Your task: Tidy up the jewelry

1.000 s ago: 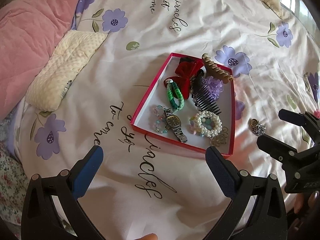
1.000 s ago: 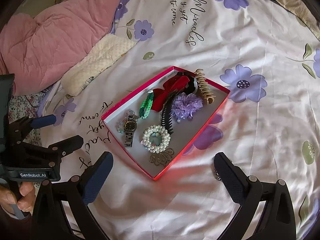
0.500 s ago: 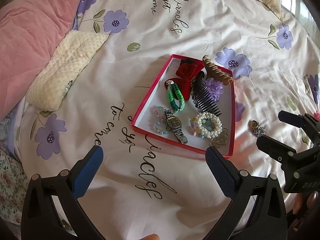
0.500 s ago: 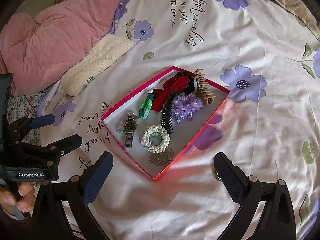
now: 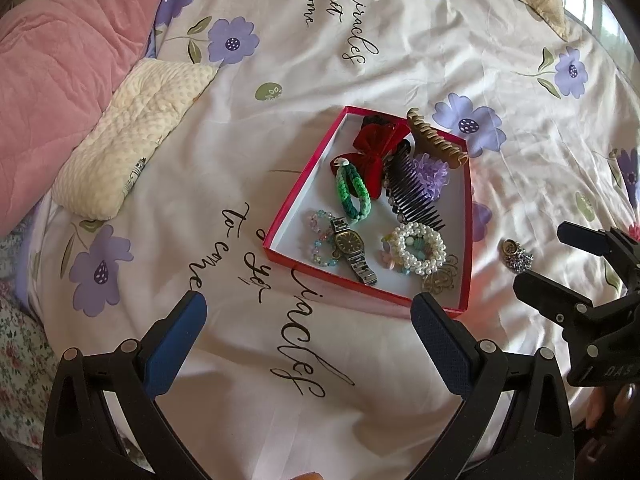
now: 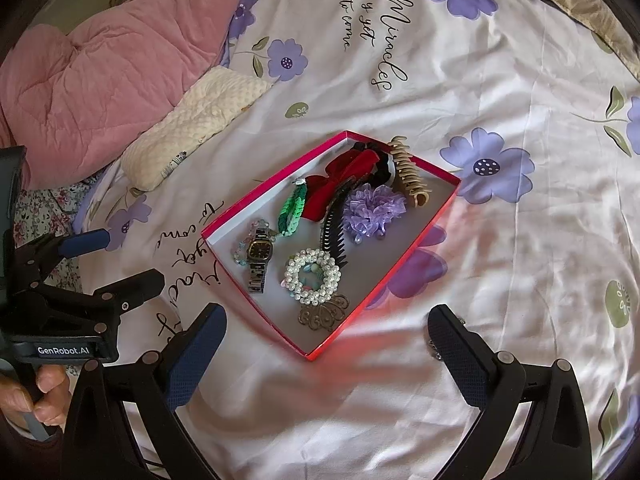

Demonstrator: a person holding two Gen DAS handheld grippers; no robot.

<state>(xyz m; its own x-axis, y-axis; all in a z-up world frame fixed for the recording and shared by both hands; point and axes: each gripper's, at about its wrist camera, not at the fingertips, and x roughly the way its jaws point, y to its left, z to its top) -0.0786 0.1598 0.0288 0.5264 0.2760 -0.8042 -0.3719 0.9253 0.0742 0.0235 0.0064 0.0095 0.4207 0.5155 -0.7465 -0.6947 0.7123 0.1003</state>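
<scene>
Jewelry (watch point(image 5: 351, 242), pearl bracelet point(image 5: 419, 247), comb point(image 5: 412, 190)) fills the red box point(image 5: 298, 188) on the bed point(image 5: 280, 80), left gripper point(image 5: 308, 320) spread empty, a brooch point(image 5: 517, 256) just outside, right gripper point(image 6: 326, 338) likewise spread.

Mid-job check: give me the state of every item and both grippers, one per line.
Left gripper: open, empty, above the bedsheet.
Right gripper: open, empty.
Red box: lidless, on the bedsheet.
Watch: lying flat in the box.
Pearl bracelet: in the box.
Black comb: in the box.
Tan claw clip: resting on the box's far rim.
Small brooch: outside the box, on the bedsheet.
</scene>
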